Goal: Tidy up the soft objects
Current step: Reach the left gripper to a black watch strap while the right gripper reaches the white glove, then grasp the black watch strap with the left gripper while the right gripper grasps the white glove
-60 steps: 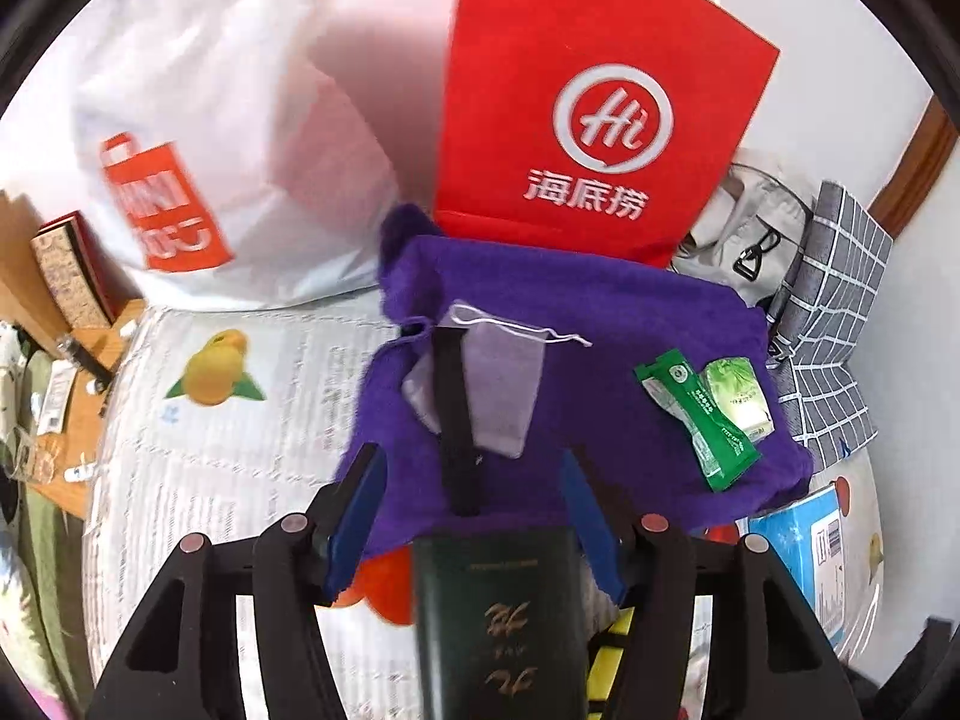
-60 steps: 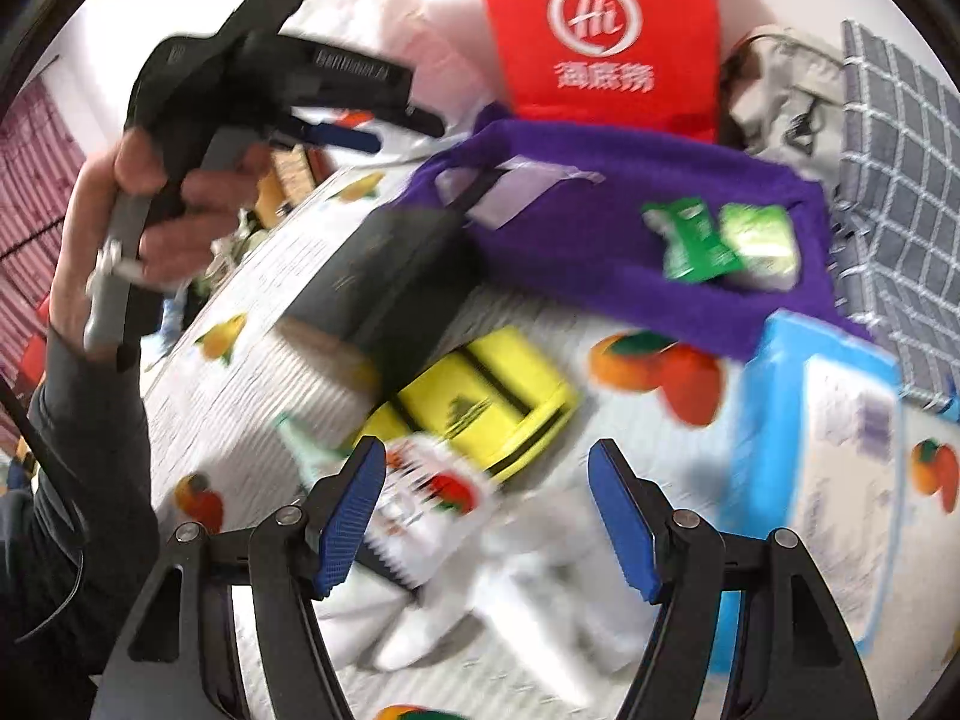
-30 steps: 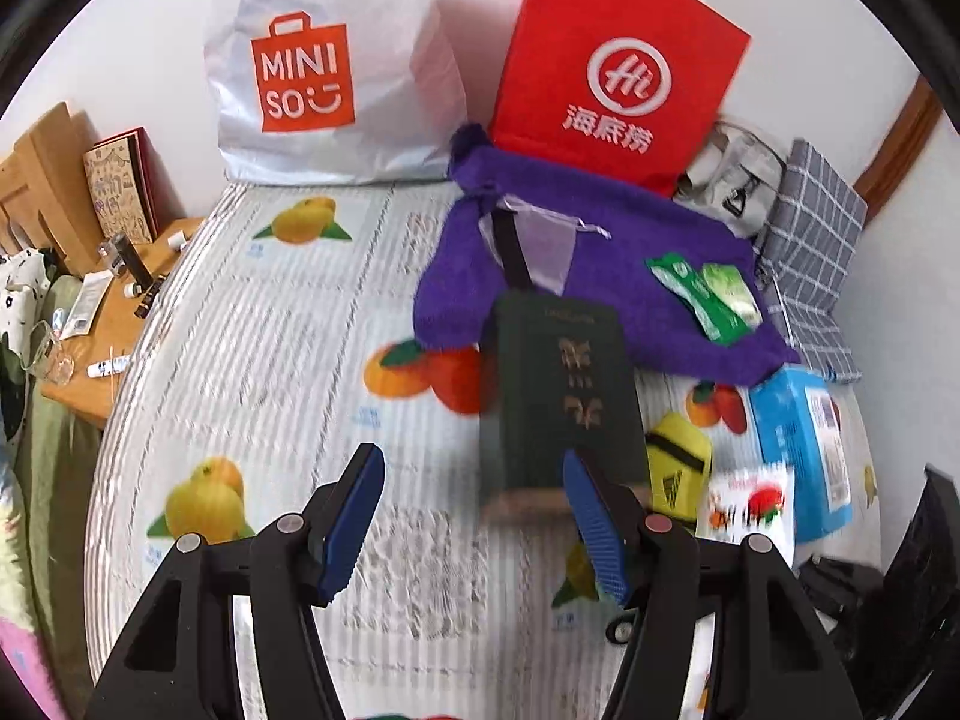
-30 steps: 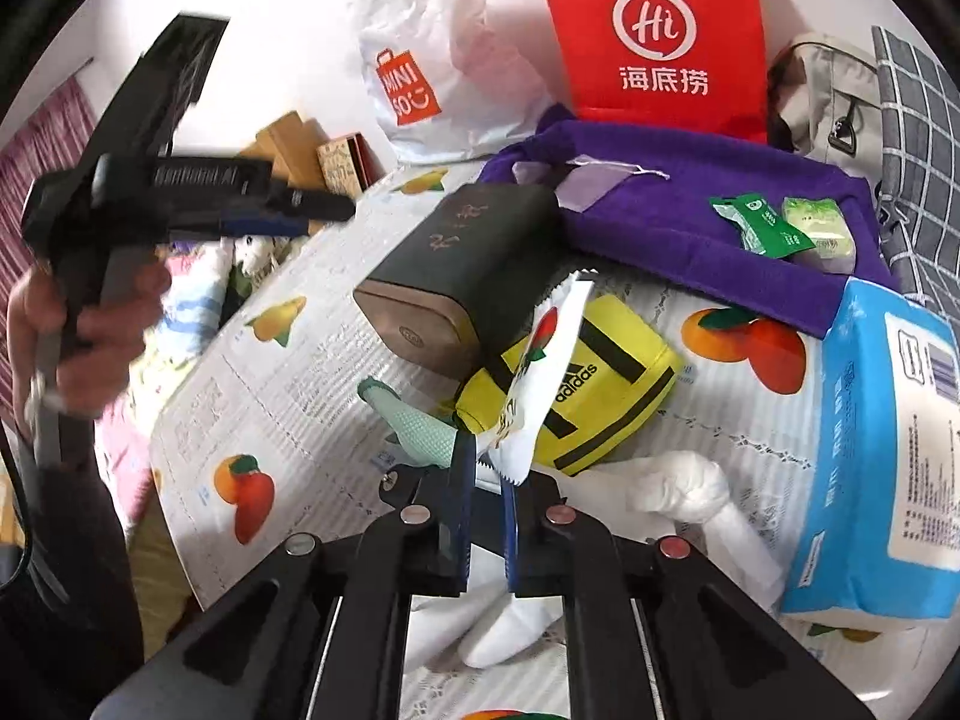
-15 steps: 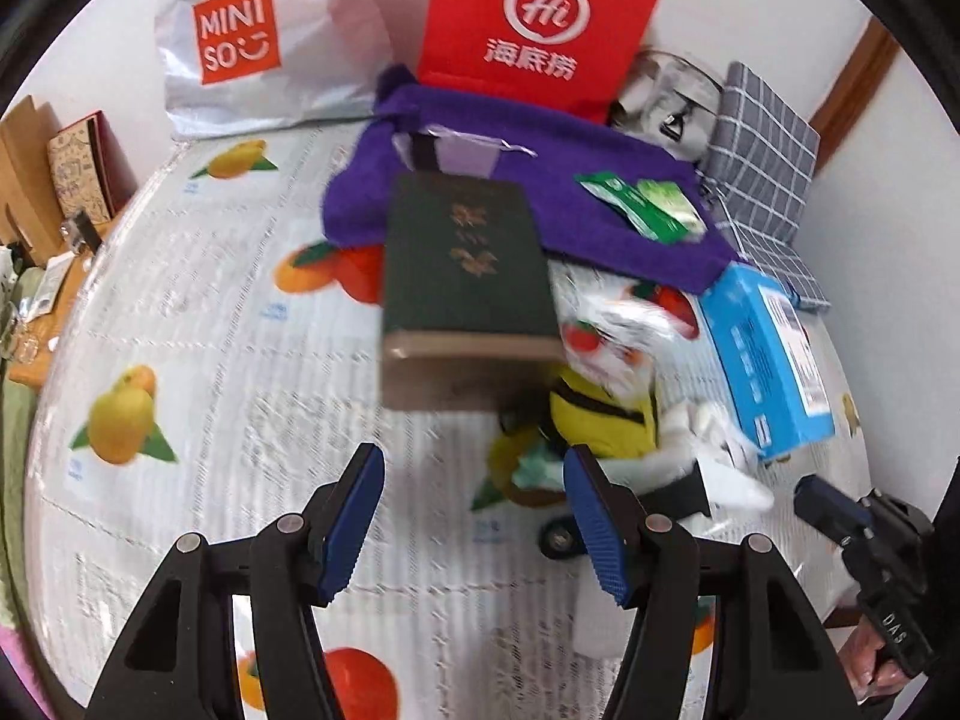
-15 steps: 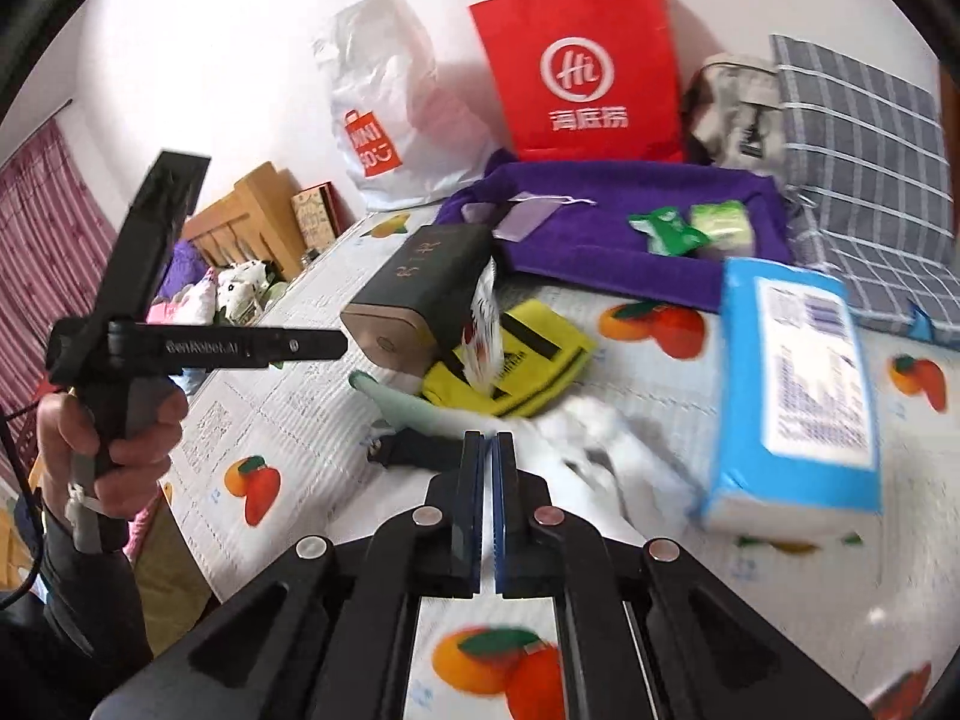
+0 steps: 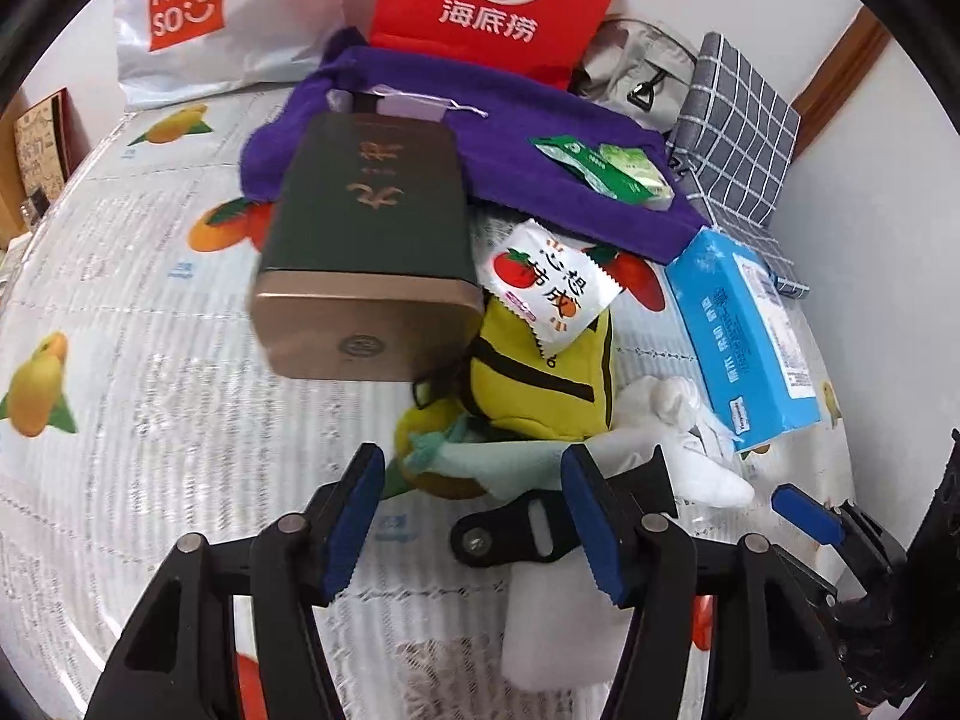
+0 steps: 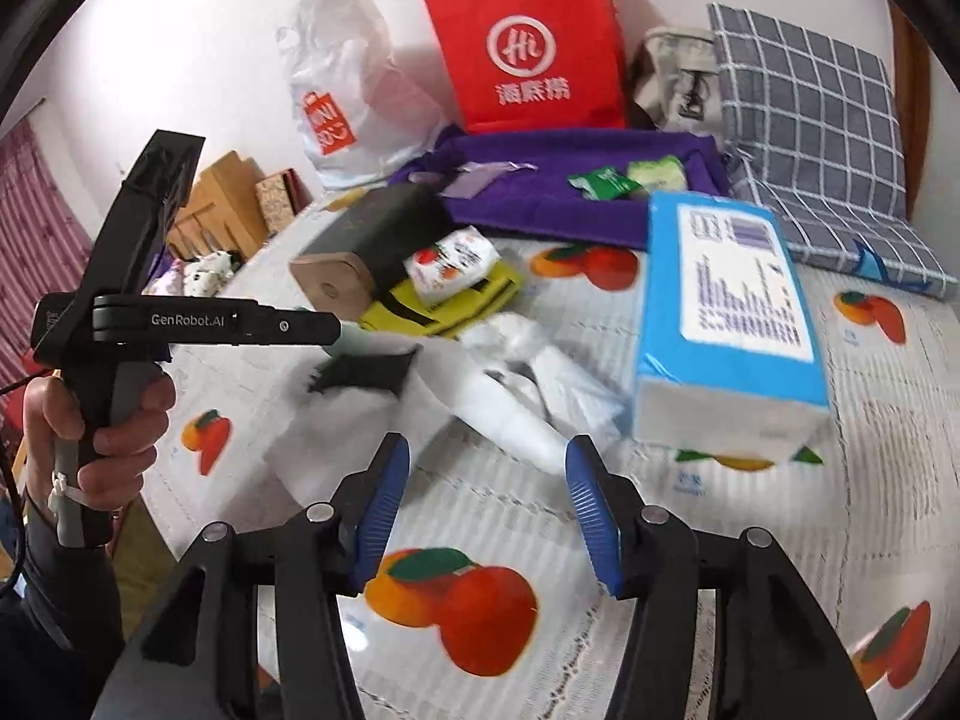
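A heap lies on the fruit-print bed cover (image 7: 150,372): a dark green box (image 7: 366,222), a yellow pouch (image 7: 540,378), a white tomato snack packet (image 7: 549,288) on top of the pouch, a pale green cloth (image 7: 480,462), white socks (image 7: 684,438) and a blue tissue pack (image 7: 744,330). My left gripper (image 7: 474,516) is open and empty, just in front of the green cloth. My right gripper (image 8: 486,504) is open and empty, near the white socks (image 8: 528,396). The snack packet (image 8: 453,261) rests on the yellow pouch (image 8: 444,300).
A purple towel (image 7: 540,132) holds green packets (image 7: 606,171) and a lilac pouch (image 7: 414,105). Behind stand a red paper bag (image 7: 492,0), a white Miniso bag (image 7: 198,18), a grey bag (image 7: 636,72) and a checked pillow (image 8: 804,120). Wooden furniture (image 8: 222,198) stands left of the bed.
My right gripper has opened and let go of the snack packet, which now lies on the yellow pouch. My left gripper has moved closer to the heap, still open.
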A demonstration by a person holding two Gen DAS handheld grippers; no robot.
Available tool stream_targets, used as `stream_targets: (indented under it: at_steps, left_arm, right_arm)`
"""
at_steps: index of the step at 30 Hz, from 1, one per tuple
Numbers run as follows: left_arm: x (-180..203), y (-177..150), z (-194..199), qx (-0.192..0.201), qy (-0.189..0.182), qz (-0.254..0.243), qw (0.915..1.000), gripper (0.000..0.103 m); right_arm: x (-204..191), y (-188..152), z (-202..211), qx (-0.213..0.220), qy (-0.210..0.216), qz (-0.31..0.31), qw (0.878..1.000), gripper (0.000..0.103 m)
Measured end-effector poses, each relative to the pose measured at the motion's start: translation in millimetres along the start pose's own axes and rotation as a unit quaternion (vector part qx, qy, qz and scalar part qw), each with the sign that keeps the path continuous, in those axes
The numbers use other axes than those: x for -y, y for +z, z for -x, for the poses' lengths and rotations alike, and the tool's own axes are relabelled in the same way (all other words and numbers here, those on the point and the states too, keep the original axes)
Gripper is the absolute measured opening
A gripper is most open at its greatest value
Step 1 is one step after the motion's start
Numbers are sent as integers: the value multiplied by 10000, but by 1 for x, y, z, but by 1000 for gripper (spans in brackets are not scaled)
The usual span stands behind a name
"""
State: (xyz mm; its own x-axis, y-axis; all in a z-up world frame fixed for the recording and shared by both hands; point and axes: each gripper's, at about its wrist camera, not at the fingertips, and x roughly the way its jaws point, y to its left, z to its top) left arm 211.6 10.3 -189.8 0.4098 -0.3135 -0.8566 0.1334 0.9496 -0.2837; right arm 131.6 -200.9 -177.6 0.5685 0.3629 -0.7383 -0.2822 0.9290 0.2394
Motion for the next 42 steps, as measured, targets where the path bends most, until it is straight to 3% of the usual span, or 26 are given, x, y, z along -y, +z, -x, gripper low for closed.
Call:
stream_targets:
  at_steps: [2, 5, 15, 19, 22, 25, 29, 30, 32, 36, 39, 42]
  left_arm:
    - [6, -2, -6, -8, 31, -150, 9999, 30]
    - [6, -4, -3, 46, 58, -226, 9997, 14]
    - [-48, -11, 34, 255, 358, 71, 9990, 12]
    - [-59, -12, 32, 235, 331, 186, 9990, 12]
    - [-57, -13, 24, 117, 219, 144, 9996, 13]
    - [-58, -14, 23, 80, 151, 178, 9997, 21]
    - [-67, -17, 33, 105, 152, 294, 9994, 32]
    - [-70, -19, 37, 119, 115, 316, 9994, 35]
    - [-72, -22, 44, 182, 41, 294, 9994, 55]
    - [-70, -29, 49, 204, -80, 112, 9997, 58]
    - [-60, -34, 41, 46, -233, -106, 9997, 58]
    - [-47, -36, 32, 112, -147, -406, 9990, 58]
  right_arm:
    - [5, -2, -2, -34, -52, -52, 10000, 54]
    - [9, -2, -3, 10, -159, -88, 9998, 54]
    - [-13, 23, -18, 144, -379, 312, 9987, 54]
    - [-29, 25, -32, -17, 54, 343, 9994, 54]
    - [-48, 22, -43, -203, 450, 542, 9973, 55]
    - [-67, 17, -55, -305, 449, 805, 9953, 59]
    - [-67, 15, -60, -386, 477, 687, 9957, 60]
    - [-65, 14, -58, -358, 547, 624, 9959, 60]
    - [-64, 15, -55, -333, 680, 539, 9957, 61]
    - [-71, 20, -62, -326, 905, 588, 9936, 78]
    - [-78, 18, -78, -519, 872, 650, 9927, 78]
    - [-81, 14, -83, -541, 907, 714, 9918, 78]
